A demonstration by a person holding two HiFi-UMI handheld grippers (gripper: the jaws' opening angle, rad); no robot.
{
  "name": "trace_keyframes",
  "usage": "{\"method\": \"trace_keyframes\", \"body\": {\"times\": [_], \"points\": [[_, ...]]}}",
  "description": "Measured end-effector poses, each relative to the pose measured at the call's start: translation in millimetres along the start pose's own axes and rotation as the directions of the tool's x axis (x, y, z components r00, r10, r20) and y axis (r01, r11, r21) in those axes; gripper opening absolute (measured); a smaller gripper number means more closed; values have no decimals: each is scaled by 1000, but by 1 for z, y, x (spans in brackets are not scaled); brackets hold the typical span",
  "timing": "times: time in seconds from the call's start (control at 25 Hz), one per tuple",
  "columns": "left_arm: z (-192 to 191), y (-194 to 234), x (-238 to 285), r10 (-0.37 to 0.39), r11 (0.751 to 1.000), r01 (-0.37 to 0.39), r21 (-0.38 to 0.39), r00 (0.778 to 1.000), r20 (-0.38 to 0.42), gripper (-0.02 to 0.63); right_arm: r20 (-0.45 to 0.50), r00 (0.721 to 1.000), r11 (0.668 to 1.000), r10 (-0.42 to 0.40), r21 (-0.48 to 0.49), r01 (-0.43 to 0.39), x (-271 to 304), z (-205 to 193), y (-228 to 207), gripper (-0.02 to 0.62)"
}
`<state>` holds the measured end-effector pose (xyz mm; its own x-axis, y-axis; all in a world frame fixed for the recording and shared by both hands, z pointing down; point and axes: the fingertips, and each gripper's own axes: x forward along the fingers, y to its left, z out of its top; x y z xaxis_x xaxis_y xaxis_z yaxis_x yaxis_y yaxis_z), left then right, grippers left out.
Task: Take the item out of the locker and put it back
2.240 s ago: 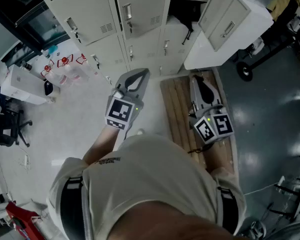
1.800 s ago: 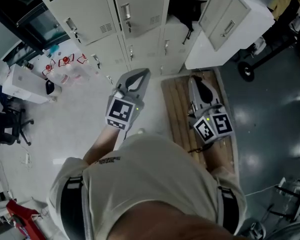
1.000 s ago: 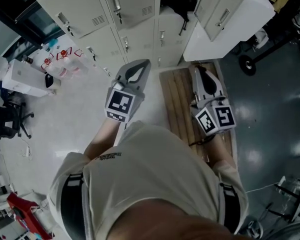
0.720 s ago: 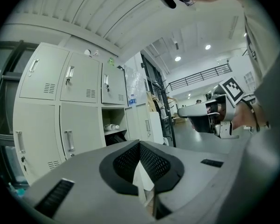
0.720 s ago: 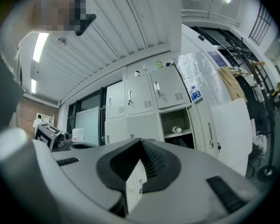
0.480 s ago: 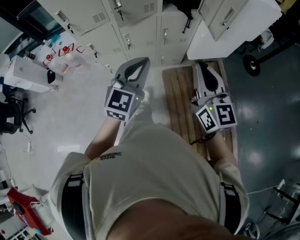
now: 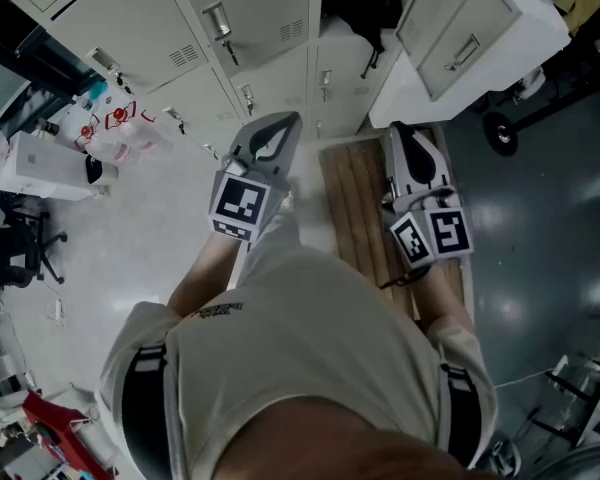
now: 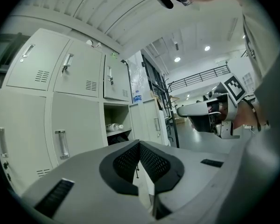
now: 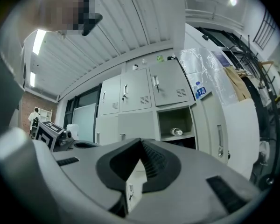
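Floor: pale at the head view's left and dark at its right, with a wooden slatted platform (image 7: 352,208) under the person's right side.
Left gripper (image 7: 280,126): held level at centre frame, jaws clenched together on nothing, which its own view confirms.
Right gripper (image 7: 401,136): just beside it to the right, above the platform, jaws likewise pressed together and empty.
Change: the locker bank (image 7: 250,18) now fills more of the head view's top than a second ago. The person has stepped closer, carrying both grippers forward, and neither has opened.
Open compartment (image 9: 175,121): at upper centre of the head view, with its door (image 7: 450,38) swung out to the right.
Bottle (image 9: 176,131): lies on its side on the compartment's shelf, well apart from both grippers. It also shows right of centre in the left gripper view (image 8: 113,126).
Task meaning: this is still the approach, and nothing is taken out yet. One gripper likely has to open before it reaches the shelf.
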<state>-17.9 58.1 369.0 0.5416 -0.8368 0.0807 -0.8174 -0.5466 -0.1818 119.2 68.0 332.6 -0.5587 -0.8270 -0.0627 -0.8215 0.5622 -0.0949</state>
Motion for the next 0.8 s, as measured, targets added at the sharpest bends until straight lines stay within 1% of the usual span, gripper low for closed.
{"method": "trace_keyframes", "body": {"times": [0.48,0.64,0.8], "points": [[-8,70,66,-49,999,49,-4,999,5,14,-14,999,999,-43,21,43,92,-12,-27,3],[-2,93,89,-80,997,80,8,996,33,14,-9,998,998,-63,15,63,126,-9,-34,3],[-2,114,115,-127,992,127,-19,992,14,12,-4,995,995,-103,11,103,162,-6,-48,3]]}}
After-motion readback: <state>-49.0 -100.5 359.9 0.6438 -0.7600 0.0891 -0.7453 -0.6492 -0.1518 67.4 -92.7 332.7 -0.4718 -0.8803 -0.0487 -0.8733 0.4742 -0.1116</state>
